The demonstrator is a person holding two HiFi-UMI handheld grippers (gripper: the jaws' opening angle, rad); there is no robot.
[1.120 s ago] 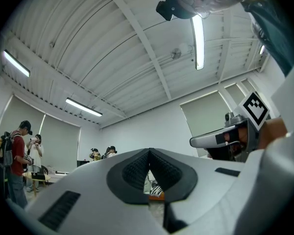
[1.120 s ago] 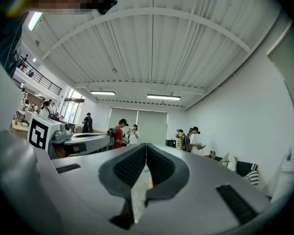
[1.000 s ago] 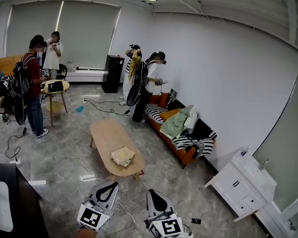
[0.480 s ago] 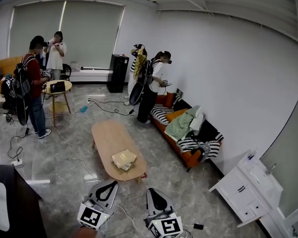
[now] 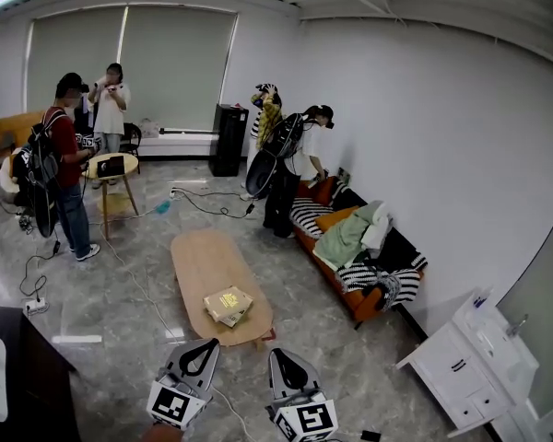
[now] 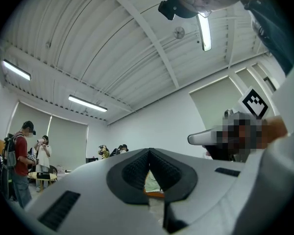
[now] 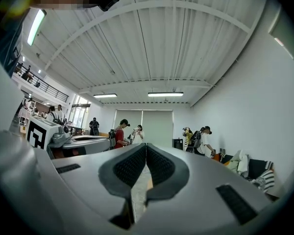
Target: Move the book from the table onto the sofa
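The white plastic left gripper [image 5: 200, 344] and right gripper [image 5: 281, 354] hang side by side just short of the table's near end. Each has its ribbed black pads pressed together with nothing between them. The step in hand looks like the approach to the pick-up. To do it well, both pairs of jaws should spread before they arrive. They should then come in low and level at the table's near end, one from each side of the book, so that it is lifted flat and does not flop open.

The thick, yellowish, soft-looking rectangular book [image 5: 228, 304] lies flat on that near end, a little askew to the table's long axis. Its cover looks matt and its corners are slightly rounded, so it will probably bend if pinched by one edge alone.

The long oval table [image 5: 201, 258] has a smooth, pale wooden top, bare beyond the book, and stands on a glossy grey marbled floor [image 5: 120, 284] where cables trail.

To the right of the table, near but apart from it, stands the low orange sofa [image 5: 358, 300]. Its seat is heaped with a pale green garment [image 5: 344, 238] and black-and-white striped fabric [image 5: 380, 271]. The soft, uneven pile leaves little flat seat, so the book is best lowered onto the flattest spot. Beyond the table's far end, a person [image 5: 290, 168] stands by the sofa.
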